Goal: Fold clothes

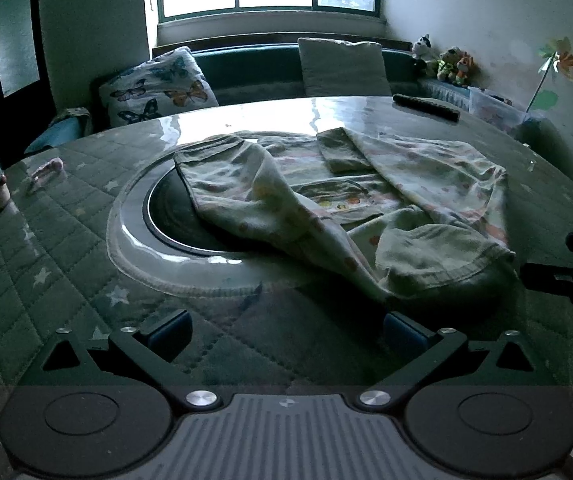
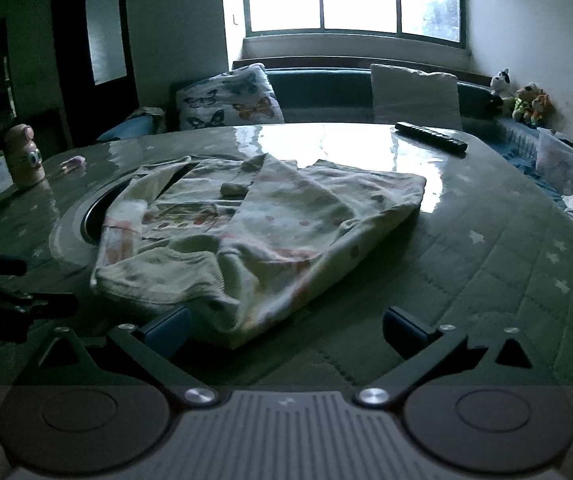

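Both tongs, left tongs (image 1: 286, 330) and right tongs (image 2: 286, 330), gape wide, gripping nothing. My shirt (image 2: 262, 220) hides part of the dark disc (image 1: 174, 216) sunk into the surface (image 2: 466, 280); its print blurs.

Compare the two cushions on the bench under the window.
Print: the left cushion is covered in butterflies; the right cushion is plain and pale.
Pose: the left cushion leans tilted toward the corner; the right cushion stands nearly upright against the bench back.
Place: the left cushion sits at the bench's left end; the right cushion sits farther right, behind the remote.
Shared: both are squarish, light-coloured and propped on the same bench beyond the table.
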### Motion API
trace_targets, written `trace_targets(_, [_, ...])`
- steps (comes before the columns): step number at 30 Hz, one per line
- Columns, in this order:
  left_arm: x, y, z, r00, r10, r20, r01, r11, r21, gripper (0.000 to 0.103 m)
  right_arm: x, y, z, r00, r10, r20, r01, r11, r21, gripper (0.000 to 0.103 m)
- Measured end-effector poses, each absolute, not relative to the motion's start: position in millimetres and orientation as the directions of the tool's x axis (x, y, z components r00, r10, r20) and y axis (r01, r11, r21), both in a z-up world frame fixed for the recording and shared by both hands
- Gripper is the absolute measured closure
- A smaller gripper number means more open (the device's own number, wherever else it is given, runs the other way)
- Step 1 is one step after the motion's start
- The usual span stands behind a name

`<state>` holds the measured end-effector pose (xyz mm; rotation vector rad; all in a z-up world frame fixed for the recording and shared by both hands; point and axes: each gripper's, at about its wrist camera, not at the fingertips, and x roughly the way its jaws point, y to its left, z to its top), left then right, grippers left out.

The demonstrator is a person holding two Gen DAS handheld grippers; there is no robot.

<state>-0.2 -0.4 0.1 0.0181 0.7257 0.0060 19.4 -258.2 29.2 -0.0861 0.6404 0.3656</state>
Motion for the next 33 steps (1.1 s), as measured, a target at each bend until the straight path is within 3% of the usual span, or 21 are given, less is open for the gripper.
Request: trace_targets(33, [2, -5, -3, 0.727, -0.004, -0.687, 0.015, 1.0, 0.01, 0.0, 13, -246, 25, 0.681, 0.333, -0.652, -0.385, 0.92, 0.068, 0.0])
